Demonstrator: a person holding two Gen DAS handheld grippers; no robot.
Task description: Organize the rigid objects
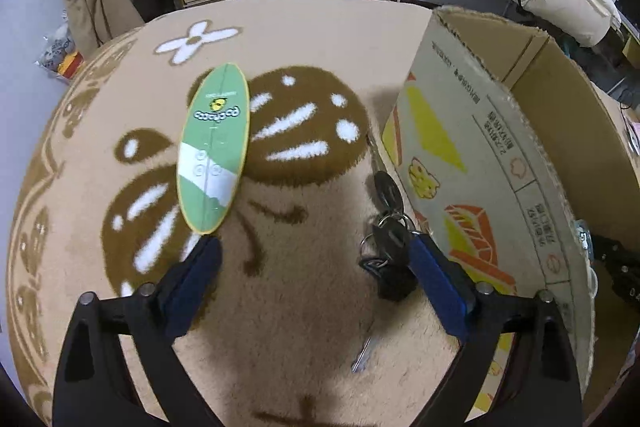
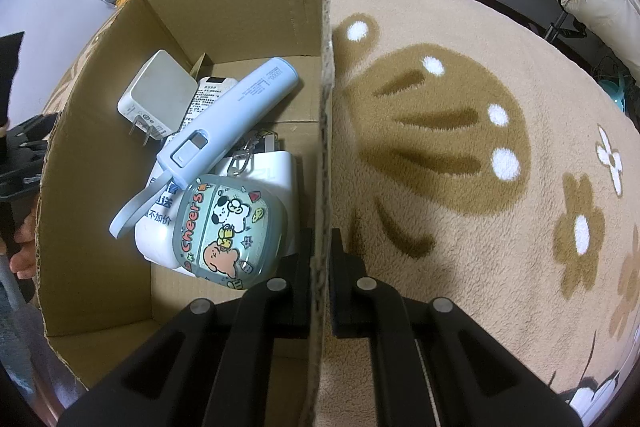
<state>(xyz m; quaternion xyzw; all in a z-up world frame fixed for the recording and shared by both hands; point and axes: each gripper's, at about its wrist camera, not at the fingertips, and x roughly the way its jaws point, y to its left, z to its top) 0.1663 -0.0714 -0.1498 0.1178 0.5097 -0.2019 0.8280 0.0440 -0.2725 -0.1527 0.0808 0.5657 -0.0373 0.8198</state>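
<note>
Two hand-held grippers in play. Nearest, the left hand-held gripper (image 1: pixel 310 245) hangs over the rug (image 1: pixel 304 27) with its blue fingers (image 1: pixel 434 279) spread wide and nothing between them. A bunch of keys (image 1: pixel 386 227) lies on the pile touching the inside of its right finger, one silver key (image 1: pixel 362 355) trailing back beneath it. Off the left fingertip, a green oval board (image 1: pixel 214 147) lies flat on the brown butterfly pattern. Just beside the keys rises the printed wall of the cardboard box (image 1: pixel 472 155).

Over on the right, the right hand-held gripper (image 2: pixel 320 247) is pressed together on the box's wall (image 2: pixel 324 107), one finger inside, one outside. Inside, nearest first: a cartoon-printed case (image 2: pixel 228 231), a white block (image 2: pixel 276 171), a pale blue power bank (image 2: pixel 236 115) across the heap, a white charger (image 2: pixel 160 95) at the back.
</note>
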